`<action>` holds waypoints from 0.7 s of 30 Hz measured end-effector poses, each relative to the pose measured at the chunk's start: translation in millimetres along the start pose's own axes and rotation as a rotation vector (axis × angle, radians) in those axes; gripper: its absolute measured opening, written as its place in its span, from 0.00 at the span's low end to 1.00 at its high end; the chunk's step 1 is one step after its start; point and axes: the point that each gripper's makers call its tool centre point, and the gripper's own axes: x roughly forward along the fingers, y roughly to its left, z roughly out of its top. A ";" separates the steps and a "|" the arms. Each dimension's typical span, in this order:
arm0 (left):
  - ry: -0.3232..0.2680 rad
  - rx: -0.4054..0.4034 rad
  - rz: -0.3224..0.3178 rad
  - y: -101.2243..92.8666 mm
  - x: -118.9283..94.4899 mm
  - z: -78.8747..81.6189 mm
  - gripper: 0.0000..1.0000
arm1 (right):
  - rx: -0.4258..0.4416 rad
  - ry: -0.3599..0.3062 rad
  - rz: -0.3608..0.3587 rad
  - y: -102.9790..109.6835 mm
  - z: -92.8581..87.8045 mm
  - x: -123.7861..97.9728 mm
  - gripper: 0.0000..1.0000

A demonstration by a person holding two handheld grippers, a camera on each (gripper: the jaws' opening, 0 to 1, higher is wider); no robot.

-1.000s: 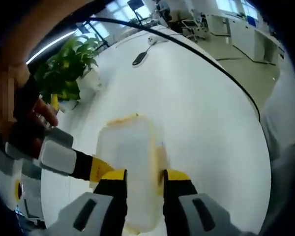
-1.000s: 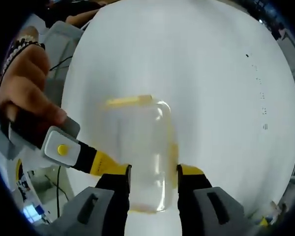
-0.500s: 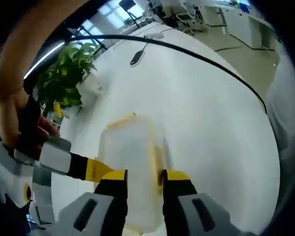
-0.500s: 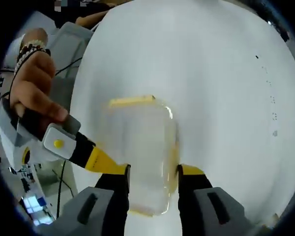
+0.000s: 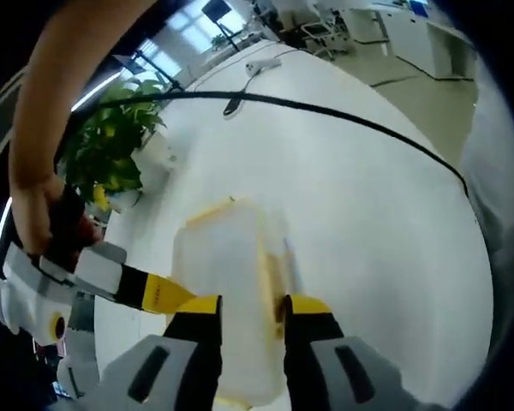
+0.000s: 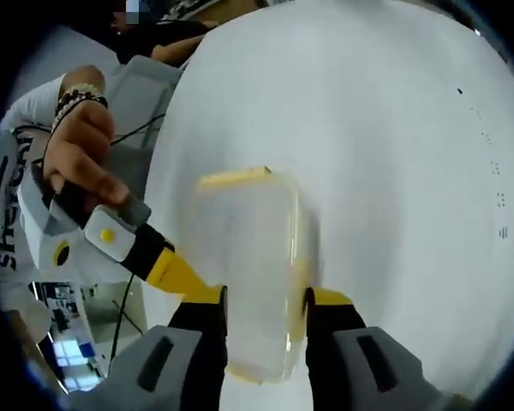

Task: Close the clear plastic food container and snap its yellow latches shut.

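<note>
In the left gripper view, the left tool (image 5: 250,310) has its yellow-tipped jaws closed against the two long sides of the clear plastic food container (image 5: 227,291), gripping its near end. In the same view the right tool (image 5: 167,294) enters from the left, its yellow tip touching the container's side, with a hand (image 5: 47,223) on its grey body. In the right gripper view, the right tool (image 6: 265,304) likewise clamps the container (image 6: 248,265) between its jaws, and the left tool (image 6: 176,274) comes in from the left, held by a hand (image 6: 81,158). The container sits on the white bench (image 5: 360,223), with a yellow latch (image 6: 233,177) along its far end. Farther off on the bench lie a black cable (image 5: 325,116) and a potted plant (image 5: 111,145).
</note>
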 end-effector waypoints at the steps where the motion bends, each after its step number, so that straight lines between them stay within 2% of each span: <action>1: -0.002 -0.001 -0.001 0.3 -0.1 0.1 0.21 | -0.001 0.000 -0.004 -0.2 0.2 -0.2 0.32; 6: 0.014 0.001 -0.002 0.1 0.3 0.9 0.21 | -0.008 0.008 -0.034 2.3 0.3 -1.2 0.33; 11: 0.012 0.009 -0.002 -0.2 -1.1 1.0 0.22 | -0.009 0.003 -0.102 2.1 0.4 -4.7 0.33; 15: 0.038 0.045 -0.009 -1.1 -1.5 1.4 0.22 | 0.012 -0.001 -0.171 -0.8 1.7 -7.3 0.34; 18: 0.065 0.056 0.001 -1.3 -1.0 1.6 0.23 | 0.011 -0.016 -0.224 5.7 1.2 -7.9 0.34; 19: 0.079 0.092 0.002 -1.4 -1.1 0.7 0.24 | 0.014 -0.025 -0.248 10.5 0.2 -8.0 0.34; 21: 0.095 0.185 0.001 -1.3 -1.1 -1.8 0.26 | 0.073 -0.040 -0.300 6.3 -0.7 -11.2 0.34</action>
